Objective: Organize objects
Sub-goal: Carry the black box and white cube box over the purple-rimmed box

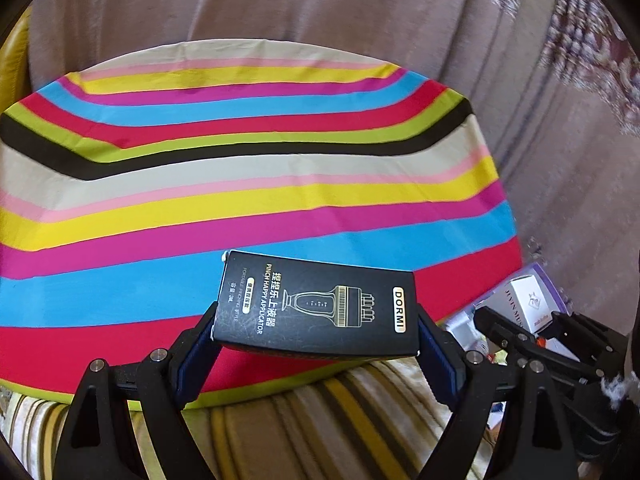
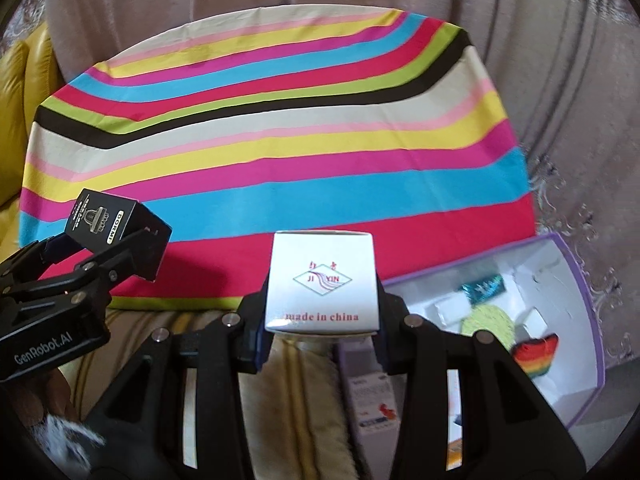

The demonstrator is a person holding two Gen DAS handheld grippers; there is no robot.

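Observation:
My left gripper (image 1: pixel 318 334) is shut on a black DORMI box (image 1: pixel 316 308) and holds it above the near edge of a striped cloth surface (image 1: pixel 240 184). It also shows in the right wrist view (image 2: pixel 108 240) at the left, with the black box (image 2: pixel 106 220) in it. My right gripper (image 2: pixel 320 320) is shut on a white JI YIN box (image 2: pixel 322 284), held above the cloth's near edge (image 2: pixel 280 160). The white box shows at the right of the left wrist view (image 1: pixel 528 300).
An open purple-rimmed box (image 2: pixel 576 320) at the right holds a yellow-green pad (image 2: pixel 486 320), a rainbow knitted item (image 2: pixel 536 354) and small packages. A striped sofa cushion (image 1: pixel 320 420) lies below. A curtain (image 1: pixel 360 12) hangs behind. A yellow cushion (image 2: pixel 16 120) is at the left.

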